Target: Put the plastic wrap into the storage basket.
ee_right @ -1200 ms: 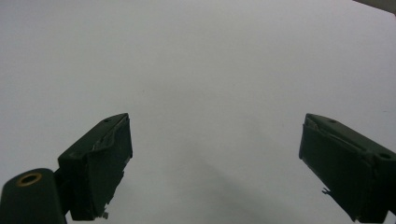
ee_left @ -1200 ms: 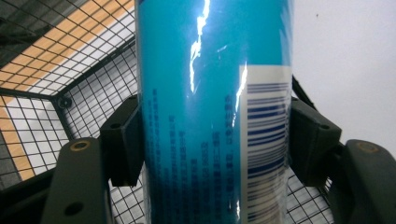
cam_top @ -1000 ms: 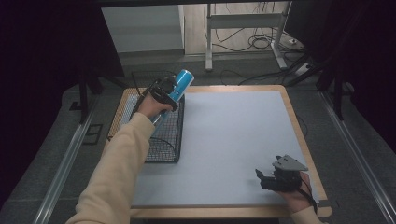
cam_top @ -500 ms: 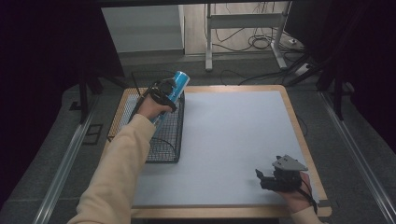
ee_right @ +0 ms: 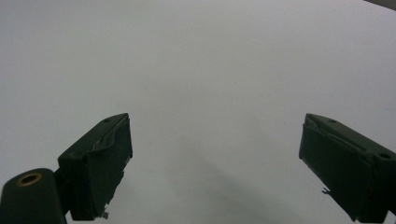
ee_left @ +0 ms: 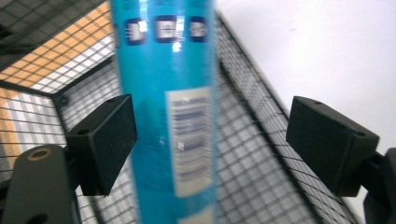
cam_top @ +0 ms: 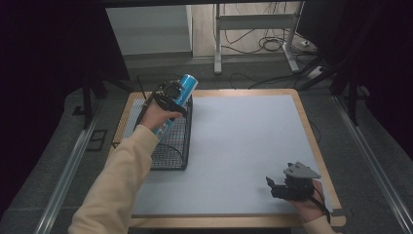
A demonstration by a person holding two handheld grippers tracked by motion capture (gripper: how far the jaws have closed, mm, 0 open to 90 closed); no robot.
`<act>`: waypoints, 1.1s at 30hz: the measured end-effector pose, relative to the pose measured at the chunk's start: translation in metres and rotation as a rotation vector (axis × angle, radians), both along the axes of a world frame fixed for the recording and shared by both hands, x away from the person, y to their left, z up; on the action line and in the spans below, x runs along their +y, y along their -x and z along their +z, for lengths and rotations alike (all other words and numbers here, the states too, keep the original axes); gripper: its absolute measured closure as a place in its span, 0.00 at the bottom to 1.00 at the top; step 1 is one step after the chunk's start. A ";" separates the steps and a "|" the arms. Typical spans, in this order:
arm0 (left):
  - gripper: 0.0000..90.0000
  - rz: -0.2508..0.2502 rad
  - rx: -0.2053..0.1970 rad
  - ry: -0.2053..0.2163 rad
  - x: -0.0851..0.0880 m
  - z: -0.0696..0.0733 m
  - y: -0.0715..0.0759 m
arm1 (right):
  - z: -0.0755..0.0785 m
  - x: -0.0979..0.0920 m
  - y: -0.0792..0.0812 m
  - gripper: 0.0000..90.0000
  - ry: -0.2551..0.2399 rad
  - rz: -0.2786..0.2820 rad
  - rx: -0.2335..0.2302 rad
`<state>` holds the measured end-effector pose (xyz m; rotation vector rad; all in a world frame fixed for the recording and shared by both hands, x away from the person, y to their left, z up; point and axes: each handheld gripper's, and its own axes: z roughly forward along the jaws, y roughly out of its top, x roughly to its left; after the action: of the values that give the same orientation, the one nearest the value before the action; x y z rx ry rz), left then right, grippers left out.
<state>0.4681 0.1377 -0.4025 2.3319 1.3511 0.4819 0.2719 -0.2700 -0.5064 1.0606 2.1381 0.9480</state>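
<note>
A tall blue can (cam_top: 186, 86) with a white label sticks up at a slant over the far right corner of a black wire basket (cam_top: 171, 152). My left gripper (cam_top: 170, 95) is at the can's middle. In the left gripper view the can (ee_left: 163, 93) stands between the wide-apart jaws of the left gripper (ee_left: 217, 140), against the left pad (ee_left: 105, 140) and well clear of the right one. The basket's mesh (ee_left: 280, 186) lies behind it. My right gripper (cam_top: 272, 186) rests open low over the white mat near the front right, and in its own view the right gripper (ee_right: 215, 163) has nothing between its jaws.
The white mat (cam_top: 243, 141) covers most of the wooden-edged table (cam_top: 311, 146). The basket sits at the table's left side. Beyond the far edge are a floor with cables (cam_top: 272, 46) and metal desk legs (cam_top: 218, 44).
The left hand and the blue can have shifted slightly left over the basket's far corner. The right gripper has stayed in place.
</note>
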 end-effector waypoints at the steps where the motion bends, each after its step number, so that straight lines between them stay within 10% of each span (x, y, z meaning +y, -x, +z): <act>1: 0.18 -0.011 -0.008 0.008 -0.001 0.001 0.004 | 0.000 0.000 0.000 0.11 0.000 0.001 0.000; 19: 0.19 -0.237 -0.132 0.119 -0.041 0.027 0.096 | 0.002 0.002 0.002 0.11 0.000 0.002 -0.007; 33: 0.20 -0.354 -0.081 0.193 -0.066 -0.020 0.159 | 0.001 0.005 0.003 0.11 0.005 -0.002 -0.004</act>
<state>0.3089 0.0718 -0.4228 2.2955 0.8776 0.3165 0.2687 -0.2648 -0.5054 1.0570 2.1348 0.9432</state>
